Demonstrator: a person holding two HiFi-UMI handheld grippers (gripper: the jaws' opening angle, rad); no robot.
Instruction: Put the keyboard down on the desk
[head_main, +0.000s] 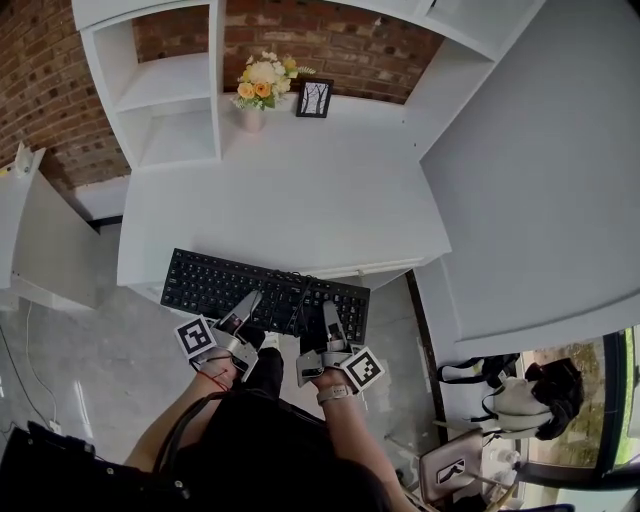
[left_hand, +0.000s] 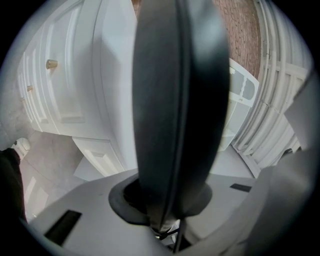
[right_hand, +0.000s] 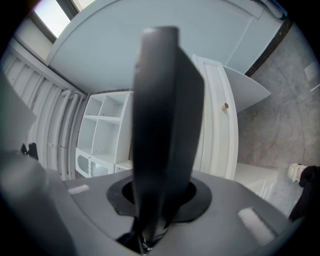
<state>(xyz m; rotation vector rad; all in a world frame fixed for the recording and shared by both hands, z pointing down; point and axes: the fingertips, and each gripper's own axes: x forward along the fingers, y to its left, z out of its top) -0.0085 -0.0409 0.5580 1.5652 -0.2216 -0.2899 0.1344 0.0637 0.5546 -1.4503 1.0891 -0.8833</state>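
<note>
A black keyboard (head_main: 262, 290) hangs in the air just off the front edge of the white desk (head_main: 300, 200), its far side over the desk's rim. My left gripper (head_main: 243, 312) is shut on the keyboard's near edge left of centre. My right gripper (head_main: 331, 322) is shut on the same edge right of centre. In the left gripper view the keyboard (left_hand: 175, 110) stands edge-on between the jaws and fills the middle. The right gripper view shows the keyboard (right_hand: 165, 130) the same way, as a dark slab pinched between the jaws.
A vase of flowers (head_main: 262, 88) and a small picture frame (head_main: 315, 98) stand at the back of the desk. White shelves (head_main: 165, 90) rise at the back left. A white panel (head_main: 540, 180) runs along the right. A bag (head_main: 520, 395) lies on the floor at right.
</note>
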